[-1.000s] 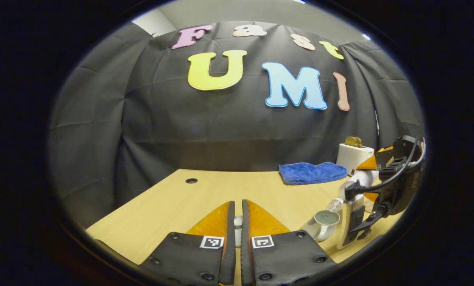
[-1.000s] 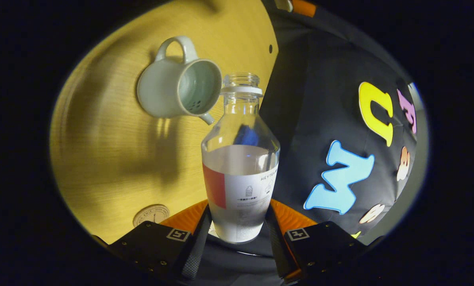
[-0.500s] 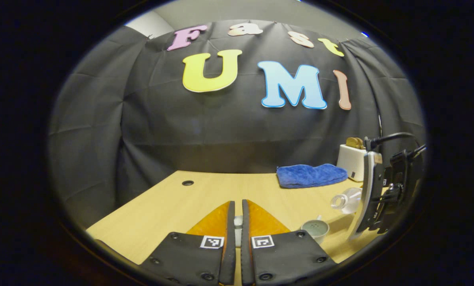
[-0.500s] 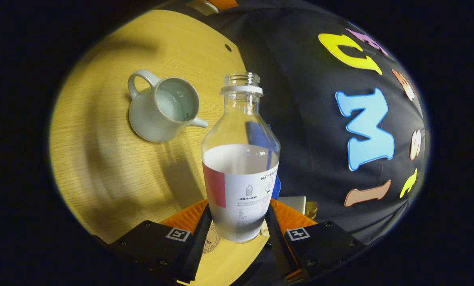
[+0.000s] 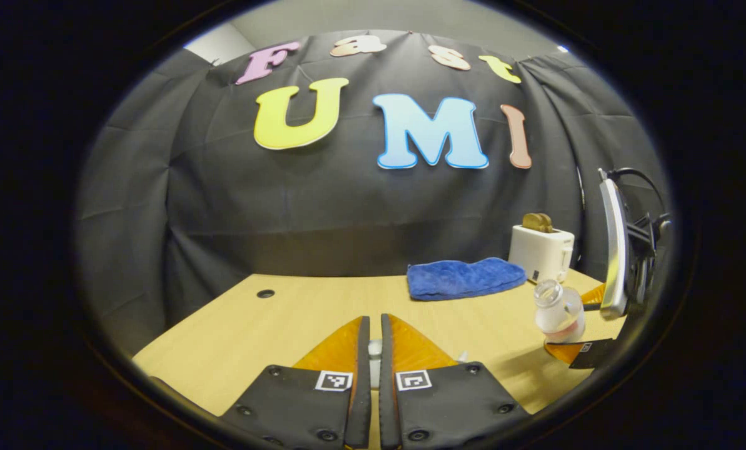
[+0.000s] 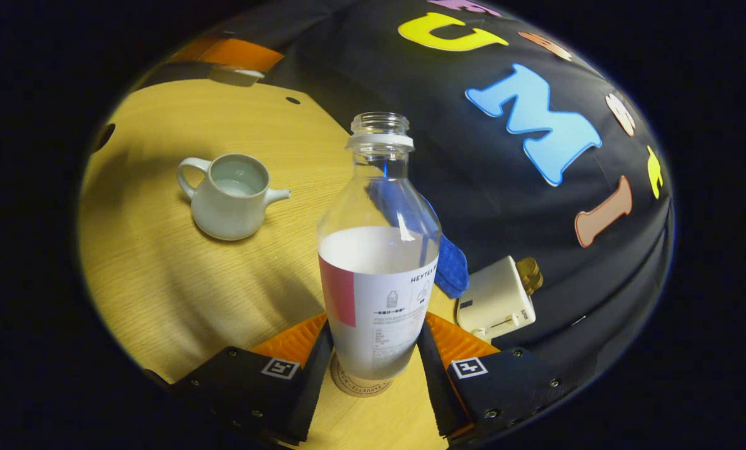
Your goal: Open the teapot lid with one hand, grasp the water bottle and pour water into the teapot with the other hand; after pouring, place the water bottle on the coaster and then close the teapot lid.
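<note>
Gripping the water bottle (image 6: 378, 250) over the coaster (image 6: 359, 386), right tongs (image 6: 373, 356); left tongs (image 5: 370, 350) pinch something pale.

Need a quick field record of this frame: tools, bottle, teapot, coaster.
left tool: shut on a small pale lid
right tool: shut on clear labelled water bottle, upright, uncapped
bottle position: above round cork coaster; contact unclear
teapot: pale ceramic teapot, lid off, on wooden table
background: blue cloth, white toaster

In the right gripper view, the water bottle (image 6: 378, 250) is held above the coaster (image 6: 360, 384); left of it the teapot (image 6: 228, 197) is stood, the toaster (image 6: 497, 299) right.
</note>
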A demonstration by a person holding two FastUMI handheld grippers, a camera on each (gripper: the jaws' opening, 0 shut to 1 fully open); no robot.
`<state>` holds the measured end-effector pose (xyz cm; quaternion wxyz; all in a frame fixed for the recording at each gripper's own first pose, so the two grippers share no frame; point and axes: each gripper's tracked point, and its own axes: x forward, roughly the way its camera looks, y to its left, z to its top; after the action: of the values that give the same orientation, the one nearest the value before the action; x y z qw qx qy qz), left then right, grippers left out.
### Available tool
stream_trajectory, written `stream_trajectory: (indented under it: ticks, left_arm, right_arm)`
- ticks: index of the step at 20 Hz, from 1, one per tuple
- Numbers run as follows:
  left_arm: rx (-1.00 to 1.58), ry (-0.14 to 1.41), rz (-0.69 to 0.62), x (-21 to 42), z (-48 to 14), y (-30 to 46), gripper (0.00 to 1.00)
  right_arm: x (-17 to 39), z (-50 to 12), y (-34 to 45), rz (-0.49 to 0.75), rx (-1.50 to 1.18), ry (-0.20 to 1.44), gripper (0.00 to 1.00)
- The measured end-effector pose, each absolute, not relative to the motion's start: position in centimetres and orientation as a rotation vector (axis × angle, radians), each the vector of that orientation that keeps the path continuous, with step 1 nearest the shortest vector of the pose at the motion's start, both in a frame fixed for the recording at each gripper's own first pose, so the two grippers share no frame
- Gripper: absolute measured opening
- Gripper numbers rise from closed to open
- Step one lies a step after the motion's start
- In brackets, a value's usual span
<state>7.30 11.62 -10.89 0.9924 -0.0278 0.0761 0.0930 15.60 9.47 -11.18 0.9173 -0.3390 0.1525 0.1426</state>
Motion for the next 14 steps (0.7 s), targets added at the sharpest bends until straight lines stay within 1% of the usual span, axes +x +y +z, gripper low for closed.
stream_trajectory:
  ticks: [6,9,12,14]
  left_arm:
    - [-0.049,0.153,0.155,8.0,-9.9,8.5,0.12]
    - [-0.045,0.163,0.149,7.9,-9.7,7.4,0.12]
    - [-0.040,0.172,0.146,8.0,-9.8,6.5,0.12]
    - [-0.041,0.178,0.144,8.1,-9.8,5.9,0.12]
  right_arm:
    - [15.9,-12.5,7.2,0.294,-0.371,0.358,0.73]
    - [17.2,-12.4,6.3,0.299,-0.222,0.343,0.74]
    - [17.9,-13.4,5.4,0.299,-0.099,0.343,0.73]
    - [18.4,-13.6,5.0,0.298,-0.062,0.336,0.74]
